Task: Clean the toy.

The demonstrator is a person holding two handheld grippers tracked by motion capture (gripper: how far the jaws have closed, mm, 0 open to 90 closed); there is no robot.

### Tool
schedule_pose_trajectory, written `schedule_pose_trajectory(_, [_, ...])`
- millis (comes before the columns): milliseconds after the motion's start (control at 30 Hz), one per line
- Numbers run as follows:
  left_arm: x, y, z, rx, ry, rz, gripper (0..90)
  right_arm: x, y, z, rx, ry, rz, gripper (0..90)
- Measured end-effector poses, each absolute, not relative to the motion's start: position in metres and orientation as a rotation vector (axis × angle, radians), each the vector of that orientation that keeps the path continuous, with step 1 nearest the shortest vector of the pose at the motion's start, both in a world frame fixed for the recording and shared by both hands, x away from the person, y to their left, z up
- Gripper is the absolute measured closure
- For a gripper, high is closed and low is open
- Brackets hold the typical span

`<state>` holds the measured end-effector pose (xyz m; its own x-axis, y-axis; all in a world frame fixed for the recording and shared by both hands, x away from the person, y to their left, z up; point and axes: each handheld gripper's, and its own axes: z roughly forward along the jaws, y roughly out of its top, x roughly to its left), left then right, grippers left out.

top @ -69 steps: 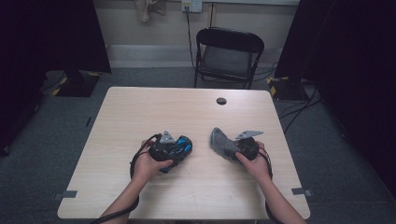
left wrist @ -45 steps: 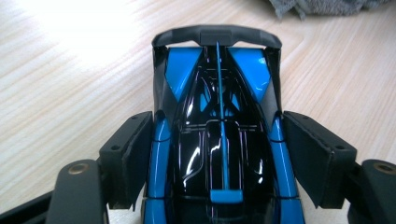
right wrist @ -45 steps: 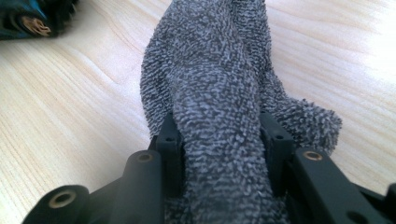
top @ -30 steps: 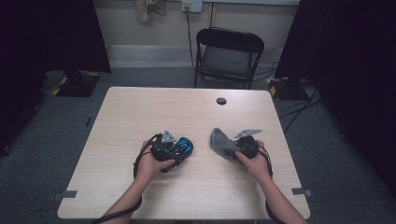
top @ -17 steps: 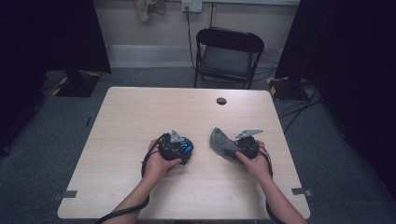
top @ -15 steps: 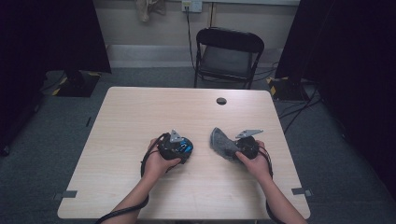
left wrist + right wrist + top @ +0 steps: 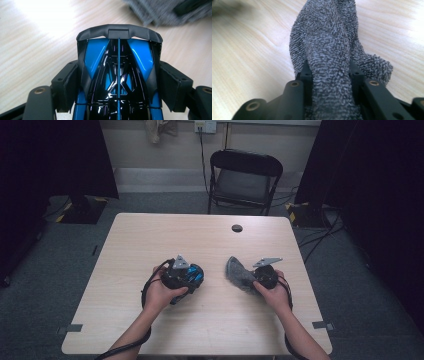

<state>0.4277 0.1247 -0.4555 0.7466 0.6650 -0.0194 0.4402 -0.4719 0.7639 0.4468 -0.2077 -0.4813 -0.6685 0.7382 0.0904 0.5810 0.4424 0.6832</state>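
Observation:
A glossy blue-and-black toy car sits between the pads of my left gripper, which has just been closing and now presses on both its sides. In the high view, that left gripper holds the car a little above the table, left of centre. My right gripper has just been closing and is shut on a bunched grey terry cloth. The free end of the cloth trails onto the table to the left of the right gripper.
The light wooden table has a small black round spot near its far edge. A black folding chair stands beyond the table. The grey cloth lies just ahead of the car in the left gripper view.
The left hand has shifted slightly right and risen with the car in its jaws. The right hand and the cloth have stayed where they were.

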Motion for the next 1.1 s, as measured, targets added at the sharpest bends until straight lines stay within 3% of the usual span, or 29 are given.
schedule_pose_trajectory(267, [0.425,0.129,-0.436,2.082,0.806,0.325,25.7,0.445,-0.209,-0.469,1.129,2.494,1.058,71.9])
schedule_pose_trajectory(467, [0.426,0.122,-0.422,2.069,0.757,0.308,25.6,0.450,-0.207,-0.442,1.113,2.472,1.147,73.1])
schedule_pose_trajectory(1100, [0.427,0.091,-0.431,2.083,0.699,0.221,25.6,0.453,-0.151,-0.413,0.944,2.555,1.322,73.1])
